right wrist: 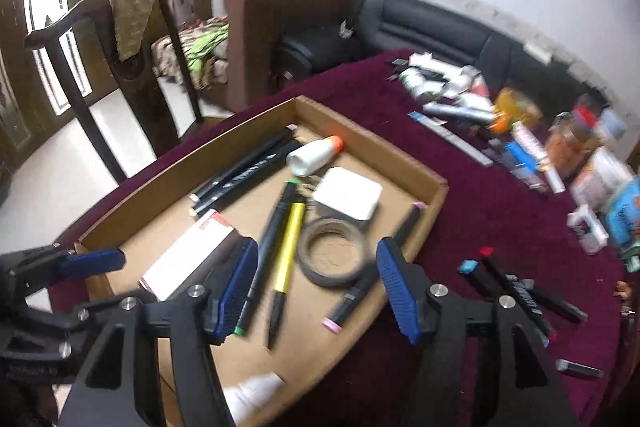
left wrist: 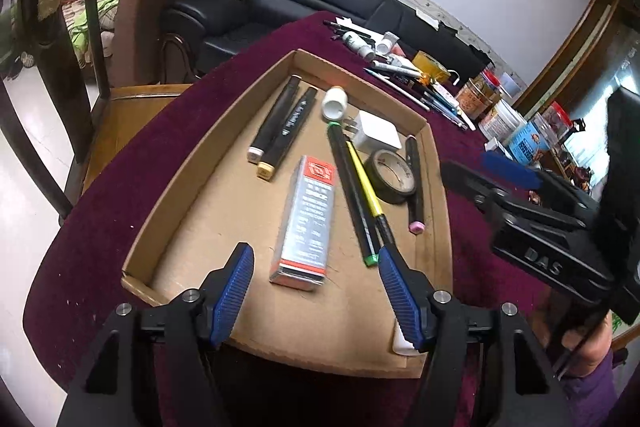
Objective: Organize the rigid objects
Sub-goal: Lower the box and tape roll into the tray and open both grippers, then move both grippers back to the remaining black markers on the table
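In the middle of both views sits a shallow cardboard tray on a dark red velvety cloth. The tray holds two black markers side by side at upper left, a small white bottle, a square white charger, a ring of dark tape, a grey and red box lying flat, a long black marker with green ends touching a yellow pen, and a pink-tipped marker along the right wall. The left gripper hovers over the tray's near edge, its ribbed blue fingers spread wide and empty. The right gripper hangs above the tape and pens, fingers likewise wide apart, holding nothing. At lower right of the right view, more black markers lie on the cloth outside the tray; blurred bottles and jars crowd the upper right.
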`<action>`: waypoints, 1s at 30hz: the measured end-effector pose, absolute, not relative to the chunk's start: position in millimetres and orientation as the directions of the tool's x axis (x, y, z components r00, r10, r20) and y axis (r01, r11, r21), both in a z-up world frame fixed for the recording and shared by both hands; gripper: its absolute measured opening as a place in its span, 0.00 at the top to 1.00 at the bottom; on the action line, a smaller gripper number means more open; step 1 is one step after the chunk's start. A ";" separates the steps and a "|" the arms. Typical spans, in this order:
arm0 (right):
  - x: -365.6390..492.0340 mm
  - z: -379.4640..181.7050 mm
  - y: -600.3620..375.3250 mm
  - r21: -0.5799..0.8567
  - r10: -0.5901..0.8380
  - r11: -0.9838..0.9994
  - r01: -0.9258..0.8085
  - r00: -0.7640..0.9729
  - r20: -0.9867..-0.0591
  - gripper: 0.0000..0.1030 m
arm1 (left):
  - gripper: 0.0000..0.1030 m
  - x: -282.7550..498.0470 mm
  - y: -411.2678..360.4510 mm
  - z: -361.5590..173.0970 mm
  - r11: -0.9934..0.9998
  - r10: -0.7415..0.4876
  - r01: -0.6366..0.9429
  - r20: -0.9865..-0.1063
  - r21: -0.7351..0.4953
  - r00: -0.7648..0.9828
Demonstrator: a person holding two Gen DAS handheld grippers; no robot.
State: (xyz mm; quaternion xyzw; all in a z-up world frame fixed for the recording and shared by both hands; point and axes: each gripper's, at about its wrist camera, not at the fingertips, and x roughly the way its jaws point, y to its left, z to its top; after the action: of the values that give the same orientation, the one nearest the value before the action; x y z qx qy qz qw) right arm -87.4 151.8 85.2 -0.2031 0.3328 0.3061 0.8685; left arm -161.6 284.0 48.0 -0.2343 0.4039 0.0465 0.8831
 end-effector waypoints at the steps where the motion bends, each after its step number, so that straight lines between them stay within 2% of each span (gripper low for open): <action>1: -90.2 86.8 144.3 -0.168 0.387 0.737 -0.654 0.614 -0.688 0.30 | 0.34 -161.5 279.8 49.3 0.890 -0.105 -0.267 -0.736 -0.370 0.668; 5: -90.2 89.0 113.3 -0.209 0.342 0.770 -0.603 0.667 -0.662 0.29 | 0.34 -160.8 257.1 55.7 0.910 -0.105 -0.237 -0.742 -0.340 0.662; 19: -65.9 80.6 -5.6 -0.160 0.238 0.883 -0.441 0.715 -0.657 0.29 | 0.34 -137.3 155.9 66.8 0.975 -0.112 -0.083 -0.778 -0.207 0.618; 30: -53.1 72.4 -55.0 -0.128 0.205 0.915 -0.383 0.714 -0.670 0.29 | 0.34 -109.6 96.8 54.2 0.989 -0.126 0.008 -0.822 -0.146 0.555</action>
State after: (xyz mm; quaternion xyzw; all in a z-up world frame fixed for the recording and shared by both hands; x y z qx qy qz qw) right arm -53.1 -55.0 72.4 -0.1296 0.3426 0.1603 0.9166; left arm -109.6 96.8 54.2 -0.0628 0.4703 -0.0379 0.8794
